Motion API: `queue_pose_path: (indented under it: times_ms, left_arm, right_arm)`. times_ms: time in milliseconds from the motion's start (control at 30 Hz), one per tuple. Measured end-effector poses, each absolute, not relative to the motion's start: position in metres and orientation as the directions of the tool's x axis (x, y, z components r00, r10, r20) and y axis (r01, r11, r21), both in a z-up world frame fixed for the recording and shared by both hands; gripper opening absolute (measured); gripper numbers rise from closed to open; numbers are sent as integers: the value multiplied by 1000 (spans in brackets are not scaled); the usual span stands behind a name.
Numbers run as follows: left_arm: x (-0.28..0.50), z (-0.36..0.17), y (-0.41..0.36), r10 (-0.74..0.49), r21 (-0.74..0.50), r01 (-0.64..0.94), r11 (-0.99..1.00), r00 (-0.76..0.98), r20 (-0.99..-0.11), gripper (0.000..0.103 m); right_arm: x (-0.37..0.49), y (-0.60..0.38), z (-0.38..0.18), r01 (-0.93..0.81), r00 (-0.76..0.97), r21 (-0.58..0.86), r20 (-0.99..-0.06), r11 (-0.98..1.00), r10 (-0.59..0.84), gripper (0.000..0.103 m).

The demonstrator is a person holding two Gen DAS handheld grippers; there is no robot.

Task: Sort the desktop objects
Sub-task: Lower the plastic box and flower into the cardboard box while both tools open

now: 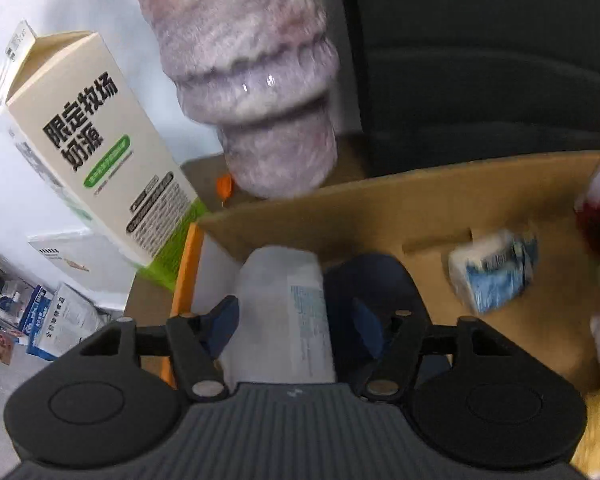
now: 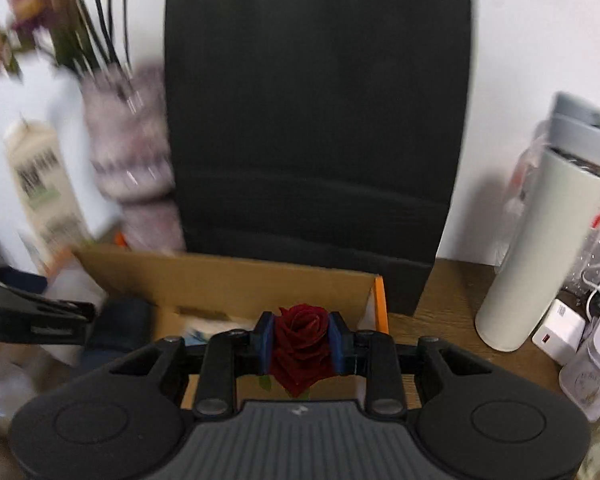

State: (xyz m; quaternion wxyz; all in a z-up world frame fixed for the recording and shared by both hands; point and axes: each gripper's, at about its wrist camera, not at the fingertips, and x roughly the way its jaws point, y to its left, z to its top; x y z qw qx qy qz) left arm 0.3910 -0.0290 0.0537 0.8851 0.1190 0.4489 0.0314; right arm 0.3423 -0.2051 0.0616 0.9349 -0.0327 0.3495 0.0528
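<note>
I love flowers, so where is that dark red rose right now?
In the right wrist view, the rose sits clamped in the right gripper, above the cardboard box.

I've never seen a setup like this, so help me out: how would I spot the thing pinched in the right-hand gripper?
Find the open cardboard box on the wooden desk, in front of the big black panel. Above its near right corner, the right gripper is shut on a dark red rose, its bloom squeezed between the blue pads. Nothing else nearby is deep red with layered petals.
</note>
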Motion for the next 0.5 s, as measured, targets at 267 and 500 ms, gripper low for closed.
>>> queue_pose_path:
  times_ms: [267,500]
  left_arm:
    - [370,91,-23,78,174,87,981,643,-762,90]
    - [339,117,-14,78,149,53,987,654,-752,98]
  right_arm:
    - [349,-211,61,-93,777,-6,-626,996,69,58]
    - [306,-220,98,-124,805,26,-582,992,116,75]
